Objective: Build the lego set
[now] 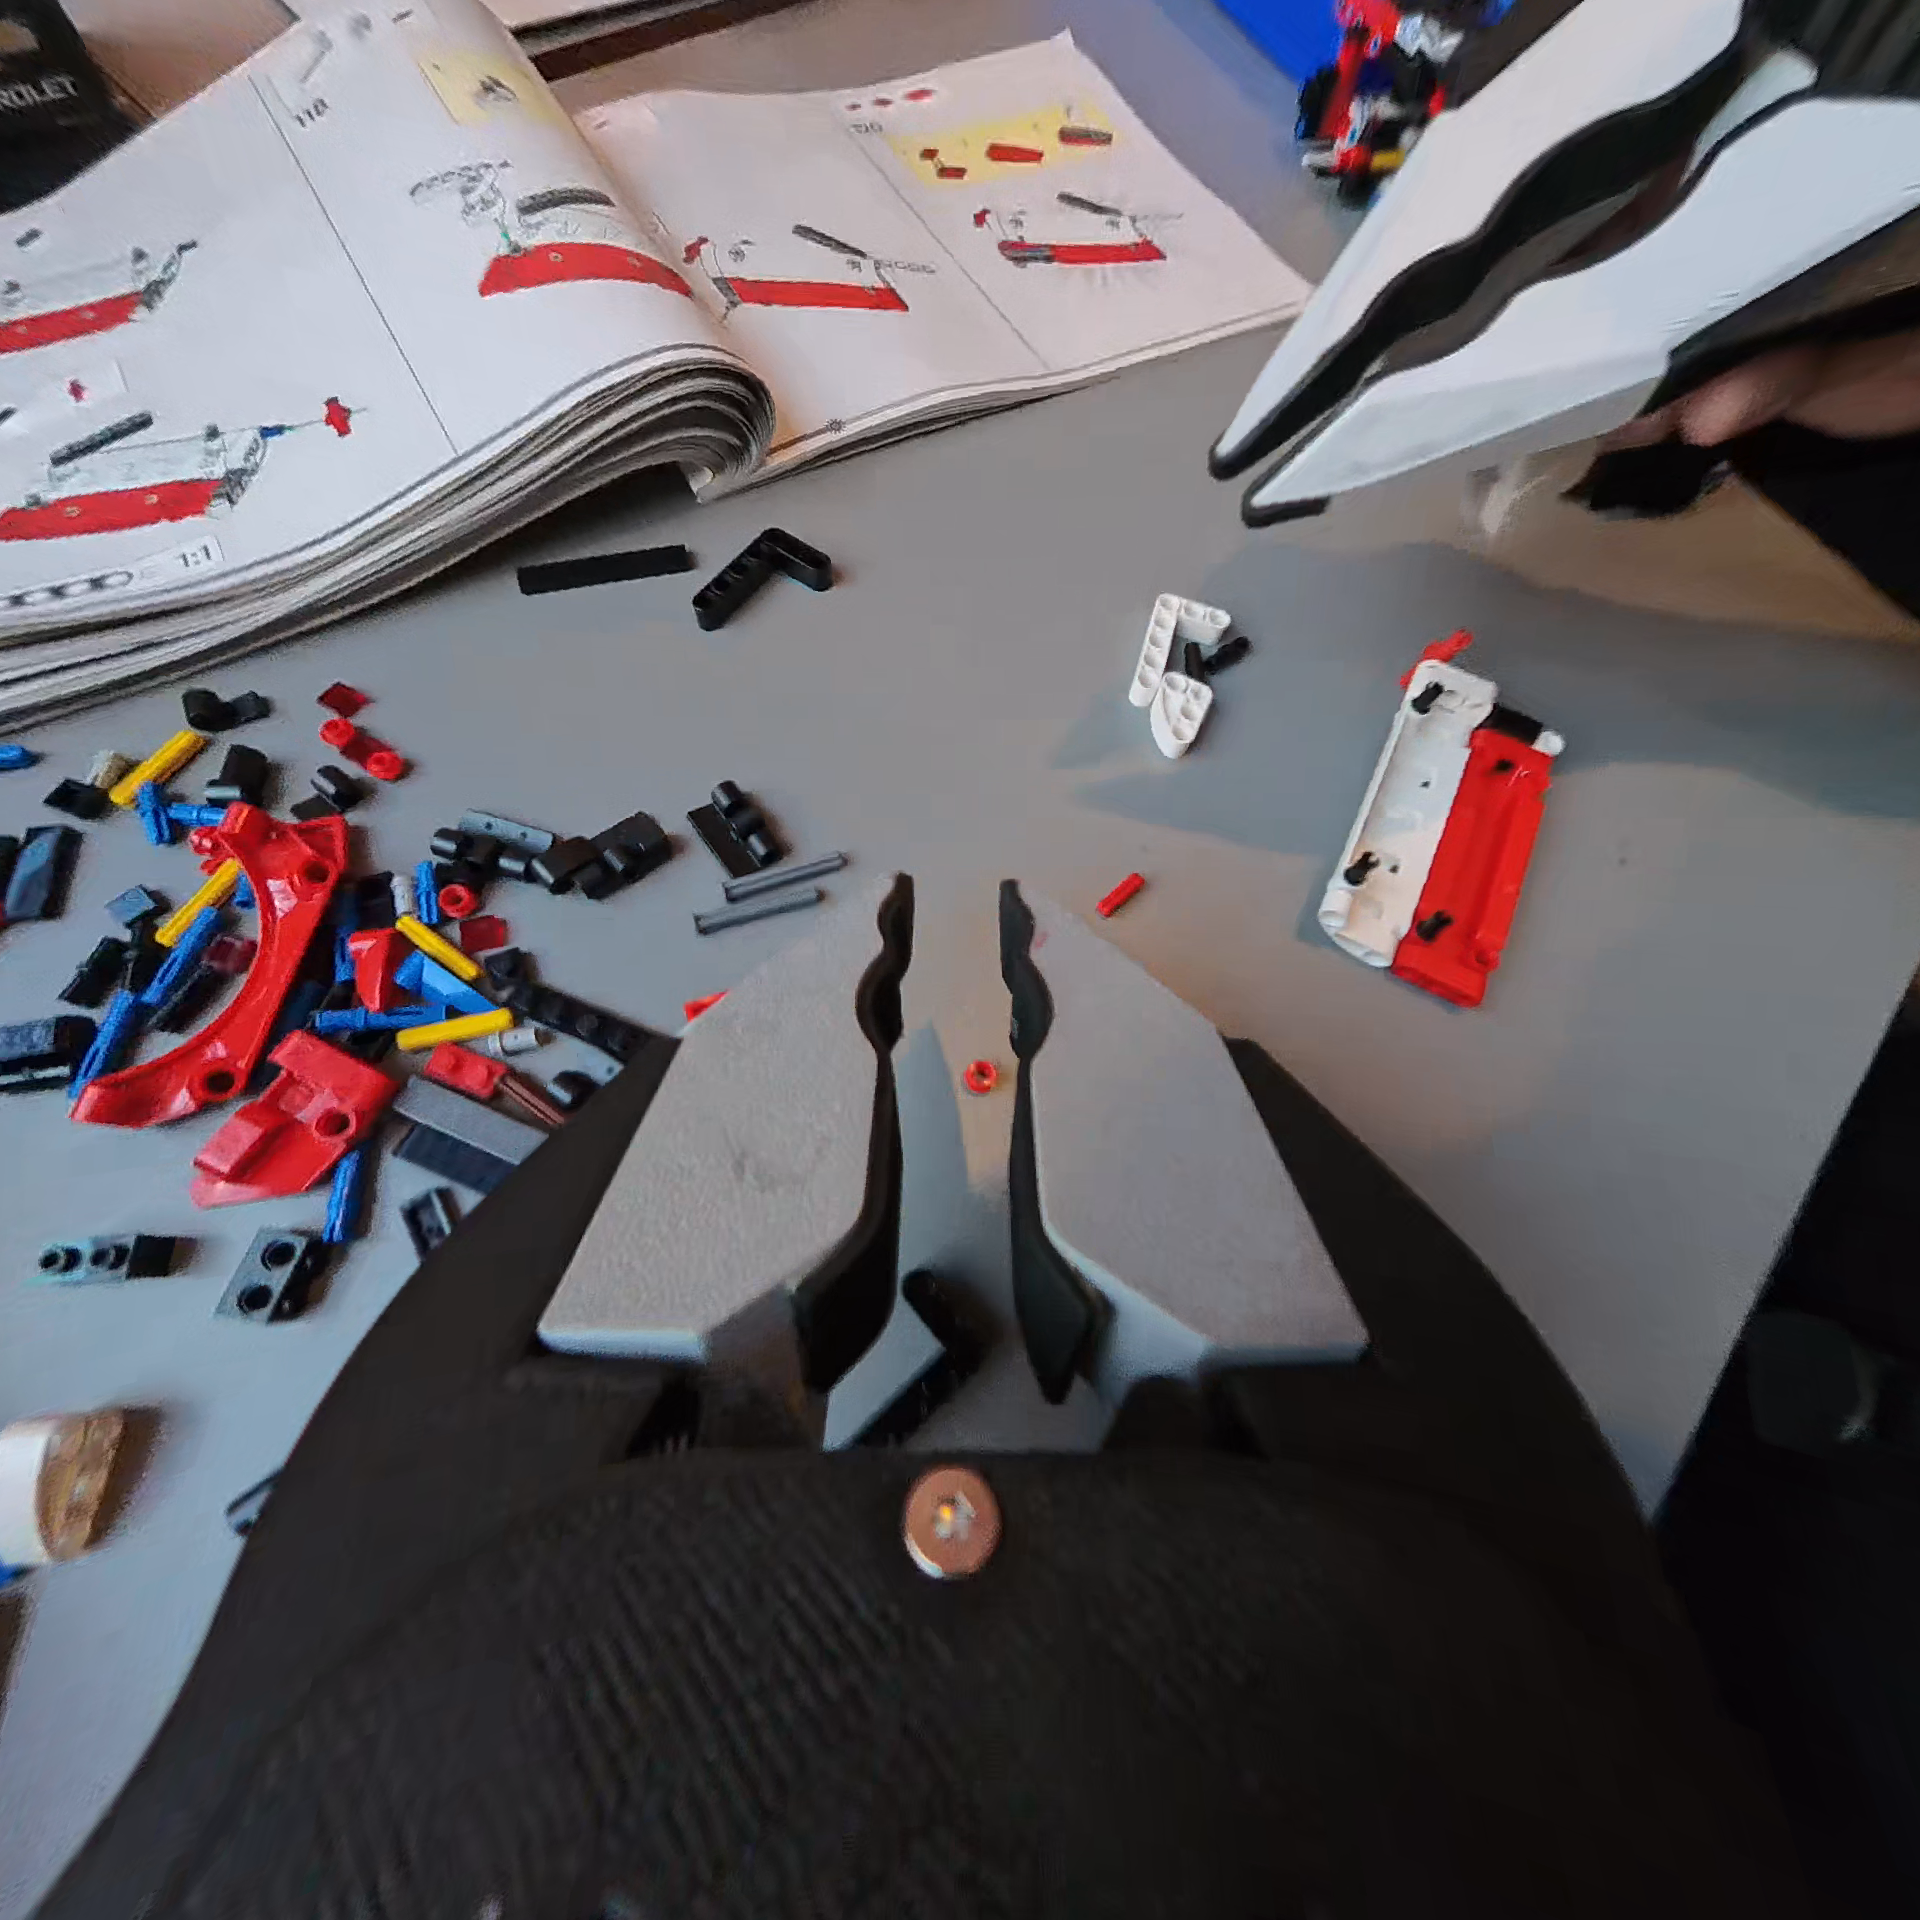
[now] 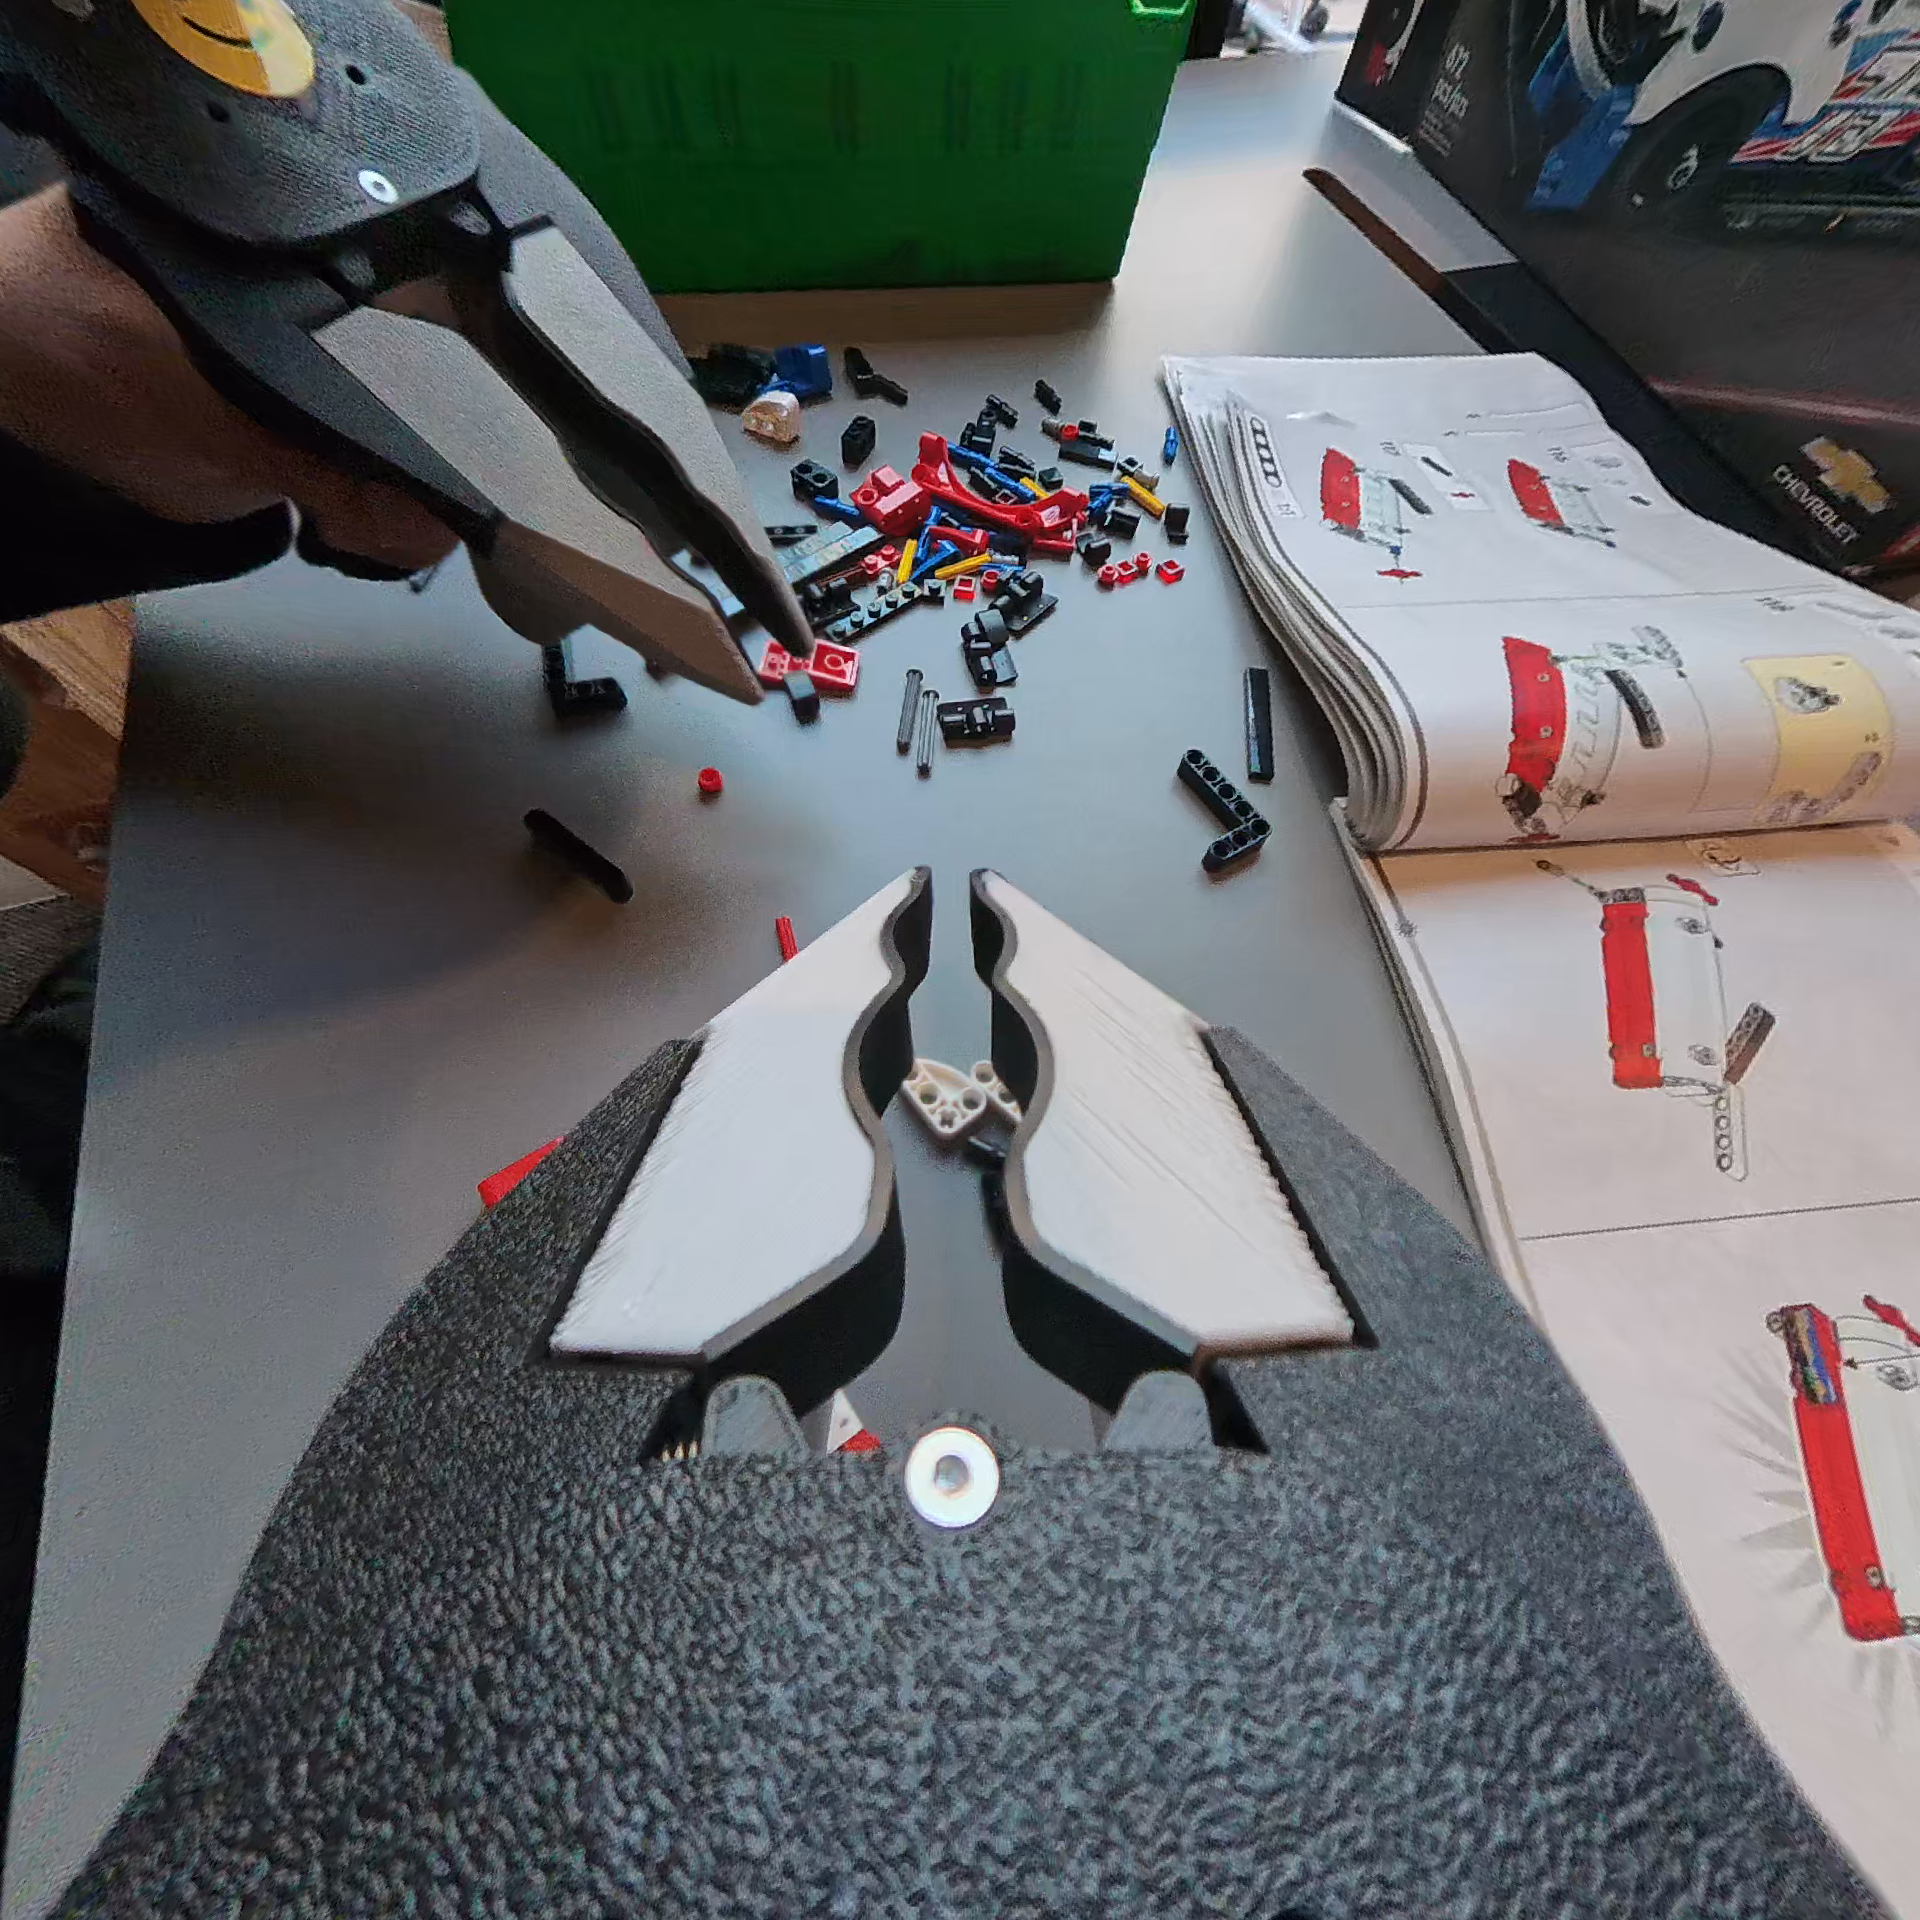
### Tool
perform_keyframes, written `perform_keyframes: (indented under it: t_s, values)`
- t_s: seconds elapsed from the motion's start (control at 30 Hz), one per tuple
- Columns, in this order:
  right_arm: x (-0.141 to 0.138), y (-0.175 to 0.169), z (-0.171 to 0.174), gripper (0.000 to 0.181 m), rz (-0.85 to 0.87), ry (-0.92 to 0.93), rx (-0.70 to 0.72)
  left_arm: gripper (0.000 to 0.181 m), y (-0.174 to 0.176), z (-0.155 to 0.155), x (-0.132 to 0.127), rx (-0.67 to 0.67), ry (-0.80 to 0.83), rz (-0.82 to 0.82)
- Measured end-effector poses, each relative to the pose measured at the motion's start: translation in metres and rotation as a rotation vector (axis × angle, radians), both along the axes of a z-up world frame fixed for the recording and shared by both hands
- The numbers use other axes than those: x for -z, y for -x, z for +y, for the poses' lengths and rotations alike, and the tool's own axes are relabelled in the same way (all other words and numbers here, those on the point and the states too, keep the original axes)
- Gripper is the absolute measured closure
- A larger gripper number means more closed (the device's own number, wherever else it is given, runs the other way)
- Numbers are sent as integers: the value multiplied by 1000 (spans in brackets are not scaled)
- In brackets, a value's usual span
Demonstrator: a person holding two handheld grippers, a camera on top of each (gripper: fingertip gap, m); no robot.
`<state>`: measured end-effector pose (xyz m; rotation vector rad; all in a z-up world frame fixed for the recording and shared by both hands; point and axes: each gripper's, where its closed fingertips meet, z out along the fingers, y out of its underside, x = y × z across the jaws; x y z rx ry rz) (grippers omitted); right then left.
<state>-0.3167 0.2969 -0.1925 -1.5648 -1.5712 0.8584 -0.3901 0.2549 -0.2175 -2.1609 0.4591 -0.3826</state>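
The left tool (image 1: 956, 894) hung part open and empty over the grey counter (image 1: 935, 727), a small red ring piece (image 1: 979, 1075) below its jaws. The right tool (image 2: 951, 883) was nearly closed, gripping nothing, above a white angled piece (image 2: 951, 1107). The loose pile (image 2: 977, 520) lay beyond. Such parts looked light, stiff and slick, best pinched across flat sides.

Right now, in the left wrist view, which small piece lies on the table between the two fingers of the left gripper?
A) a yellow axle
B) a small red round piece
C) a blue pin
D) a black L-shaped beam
B: a small red round piece lies on the grey table in the gap of the open left gripper, touching neither finger.
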Motion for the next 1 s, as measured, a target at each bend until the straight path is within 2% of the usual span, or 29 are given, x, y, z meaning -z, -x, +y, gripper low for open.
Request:
perform_keyframes:
  t_s: [0.07,0.13,0.33,0.4,0.57,0.73,0.8,0.93,1.0]
  values:
    - [-2,3,3,174,-3,6,-7,167,-1,-11,2,9,24,-39]
    - [1,6,-1,174,-23,16,-42,166,-4,-27,13,42,71,-7]
    - [32,16,-31,169,-165,-47,-212,165,-26,-67,43,199,196,116]
    - [40,19,-37,168,-199,-65,-247,165,-25,-69,51,208,204,171]
    - [53,24,-40,168,-265,-77,-272,174,-27,-62,53,223,173,200]
    - [61,26,-44,167,-301,-92,-291,175,-33,-54,52,231,167,173]
    - [56,25,-44,166,-290,-104,-287,165,-30,-51,48,216,148,192]
    - [15,19,-26,171,-123,-96,-172,164,-10,-35,10,93,27,83]
    - [4,11,-10,171,-70,-66,-100,162,11,-25,0,9,-2,80]
